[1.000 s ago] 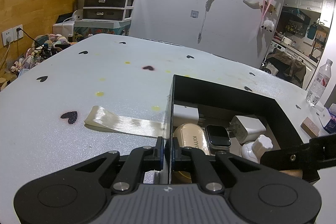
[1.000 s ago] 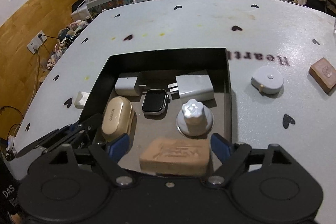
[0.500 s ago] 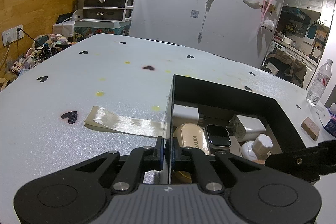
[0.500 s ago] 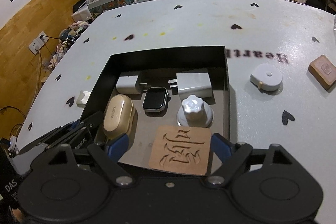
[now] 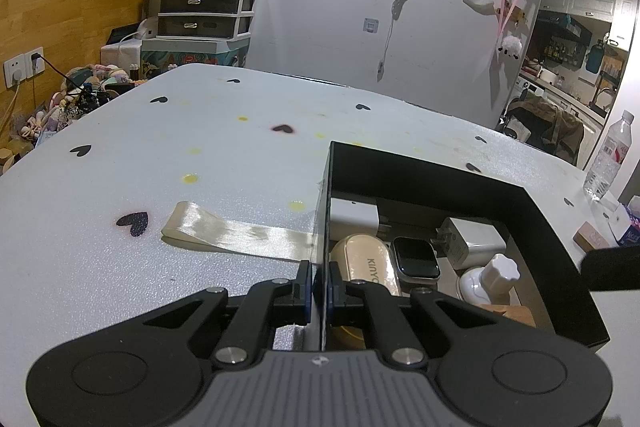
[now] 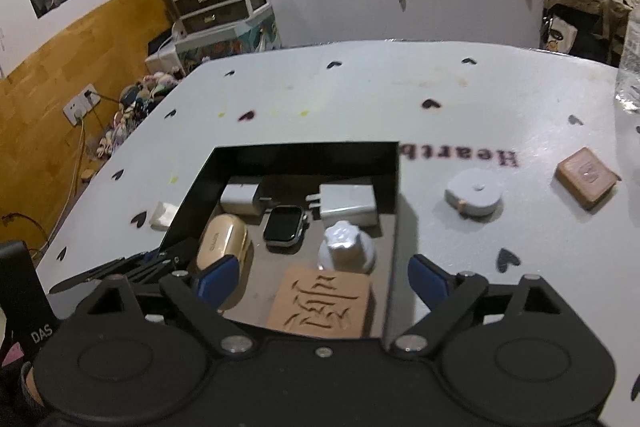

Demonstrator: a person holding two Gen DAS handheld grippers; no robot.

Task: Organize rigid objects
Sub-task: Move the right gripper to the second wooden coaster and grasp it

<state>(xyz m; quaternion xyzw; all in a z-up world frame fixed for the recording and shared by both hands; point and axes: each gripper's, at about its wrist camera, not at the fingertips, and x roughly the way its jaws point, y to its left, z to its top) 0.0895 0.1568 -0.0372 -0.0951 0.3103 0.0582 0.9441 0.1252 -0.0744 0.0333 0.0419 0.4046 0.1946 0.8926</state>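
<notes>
Left fingers (image 5: pixel 319 285) clamp box wall (image 5: pixel 325 227); right fingers (image 6: pixel 320 277) apart, widening; case (image 5: pixel 366 263) reads "KINYO", perhaps.

The water bottle (image 6: pixel 630 67) is cut off by the right edge.

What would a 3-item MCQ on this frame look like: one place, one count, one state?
1. Where does the carved wooden block lie?
A. In the black box
B. On the table by the round tape measure
C. In the right gripper

2. How many white chargers are in the box?
A. One
B. Two
C. Four

3. What is the left gripper doing?
A. Standing open over the table
B. Holding the watch
C. Clamping the box's wall

Key: 1 A, it rests flat on the box floor, clear of the open right gripper; 2 B, two sit along the far wall; 3 C, its fingers pinch the thin wall.
</notes>
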